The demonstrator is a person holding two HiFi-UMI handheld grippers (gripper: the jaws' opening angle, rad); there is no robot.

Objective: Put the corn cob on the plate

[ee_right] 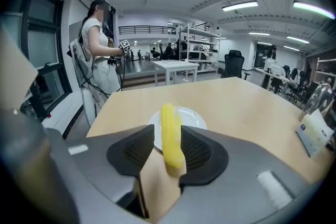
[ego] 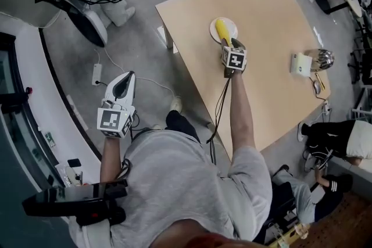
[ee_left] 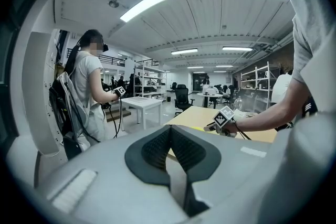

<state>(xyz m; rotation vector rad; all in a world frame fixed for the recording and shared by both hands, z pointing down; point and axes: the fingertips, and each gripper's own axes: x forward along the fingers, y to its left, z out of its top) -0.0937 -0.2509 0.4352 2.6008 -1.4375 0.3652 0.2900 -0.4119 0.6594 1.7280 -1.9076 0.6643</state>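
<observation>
The yellow corn cob (ego: 222, 31) lies across the white plate (ego: 233, 25) near the far edge of the tan table (ego: 273, 78). My right gripper (ego: 233, 45) is at the cob's near end, reaching over the table. In the right gripper view the corn cob (ee_right: 170, 131) runs from the plate (ee_right: 192, 118) back between the black pads (ee_right: 202, 152) of my right gripper (ee_right: 167, 136); a strip of table shows between the left pad and the cob, so the jaws stand open around it. My left gripper (ego: 124, 83), also (ee_left: 170, 132), hangs off the table over the floor, pads together and empty.
A white box (ego: 300, 64) and a shiny metal object (ego: 320, 58) sit at the table's right end. Another person with grippers (ee_left: 89, 92) stands by the window wall at the left. A seated person's legs (ego: 334, 142) are at the right; a power strip (ego: 96, 74) lies on the floor.
</observation>
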